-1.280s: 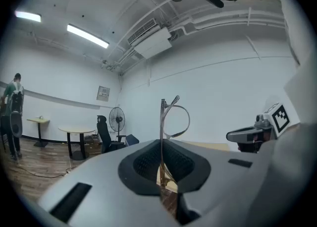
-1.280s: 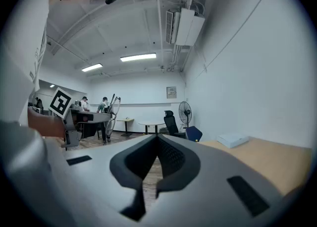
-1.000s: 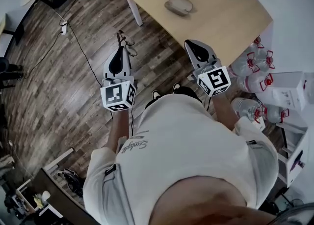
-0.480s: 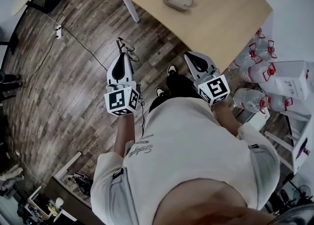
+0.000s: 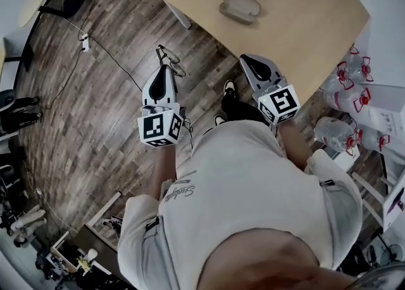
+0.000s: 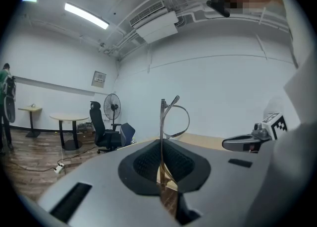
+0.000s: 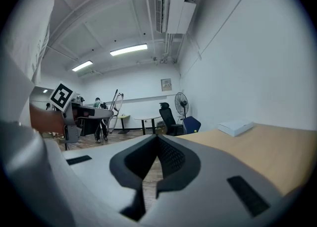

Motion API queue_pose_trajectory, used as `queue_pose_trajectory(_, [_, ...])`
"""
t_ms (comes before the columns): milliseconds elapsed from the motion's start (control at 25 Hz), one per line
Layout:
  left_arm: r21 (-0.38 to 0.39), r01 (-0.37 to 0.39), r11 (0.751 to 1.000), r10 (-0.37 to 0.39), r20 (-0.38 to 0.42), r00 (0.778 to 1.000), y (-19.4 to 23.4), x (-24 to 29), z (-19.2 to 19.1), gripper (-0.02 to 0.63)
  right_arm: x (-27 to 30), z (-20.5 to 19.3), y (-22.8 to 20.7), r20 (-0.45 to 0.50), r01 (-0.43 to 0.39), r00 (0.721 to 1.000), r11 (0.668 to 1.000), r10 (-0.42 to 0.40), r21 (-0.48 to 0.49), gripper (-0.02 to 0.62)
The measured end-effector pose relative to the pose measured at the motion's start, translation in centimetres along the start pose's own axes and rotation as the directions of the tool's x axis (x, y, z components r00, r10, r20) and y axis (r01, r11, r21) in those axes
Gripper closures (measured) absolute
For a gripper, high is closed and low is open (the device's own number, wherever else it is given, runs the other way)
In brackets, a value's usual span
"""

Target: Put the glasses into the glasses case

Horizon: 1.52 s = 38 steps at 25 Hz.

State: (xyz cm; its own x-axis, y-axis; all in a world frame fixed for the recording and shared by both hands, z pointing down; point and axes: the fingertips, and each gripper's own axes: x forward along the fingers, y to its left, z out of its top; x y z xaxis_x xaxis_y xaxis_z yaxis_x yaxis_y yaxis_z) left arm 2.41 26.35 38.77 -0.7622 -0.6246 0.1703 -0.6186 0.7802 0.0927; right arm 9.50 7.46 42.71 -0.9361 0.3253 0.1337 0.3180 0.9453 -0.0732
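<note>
1. Thin metal glasses [image 6: 162, 117] stand edge-on in my left gripper [image 5: 162, 70], its jaws closed on one slim part. A tilt could let them slip to the wood floor [image 5: 95, 111].
2. My right gripper [image 5: 254, 64] is closed and empty.
3. The glasses case [image 5: 240, 7] lies far ahead on the table [image 5: 304, 35] and appears shut. Nudging it could slide it away.

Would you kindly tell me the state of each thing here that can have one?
left gripper: shut on the glasses.
right gripper: shut, empty.
glasses: held in the air, short of the table.
glasses case: appears closed, lying on the table.
</note>
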Motion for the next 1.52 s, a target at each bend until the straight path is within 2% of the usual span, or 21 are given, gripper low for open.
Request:
queue_pose_trajectory(200, [0.07,0.044,0.997,-0.045,0.016,0.999,-0.1,5.6,2.2,0.584,4.3,0.7,-4.0,0.015,-0.008,1.0,1.0,0.008,0.0,0.598])
queue_pose_trajectory(440, [0.081,0.057,0.995,-0.059,0.028,0.998,0.3,10.9,3.5,0.584,7.5,0.6,-7.5,0.004,-0.024,1.0,1.0,0.024,0.001,0.598])
queue_pose_trajectory(640, [0.023,0.106,0.994,-0.106,0.01,0.994,1.1,13.8,3.6,0.584,9.7,0.1,-8.5,-0.034,-0.016,0.999,1.0,0.016,0.024,0.598])
queue_pose_trajectory(840, [0.017,0.154,0.988,-0.154,0.007,0.988,3.6,17.0,4.2,0.584,13.2,0.7,-9.1,-0.052,0.011,0.999,1.0,-0.01,0.016,0.598])
queue_pose_trajectory(960, [0.015,0.199,0.98,-0.199,0.007,0.98,5.6,19.1,4.5,0.584,15.8,1.6,-9.2,-0.051,0.054,0.997,0.998,-0.053,0.031,0.599])
queue_pose_trajectory(1080, [0.003,0.268,0.963,-0.268,-0.005,0.963,7.4,21.0,4.8,0.584,18.1,2.9,-9.0,-0.037,0.12,0.992,0.991,-0.118,0.058,0.598])
queue_pose_trajectory(1280, [0.026,0.388,0.921,-0.388,-0.006,0.922,9.3,24.6,6.0,0.584,21.8,4.6,-9.2,-0.03,0.222,0.975,0.974,-0.221,0.043,0.598])
queue_pose_trajectory(1520, [0.024,0.518,0.855,-0.517,-0.036,0.855,10.7,28.0,5.8,0.584,22.9,4.8,-10.2,-0.039,0.38,0.925,0.924,-0.378,0.055,0.599])
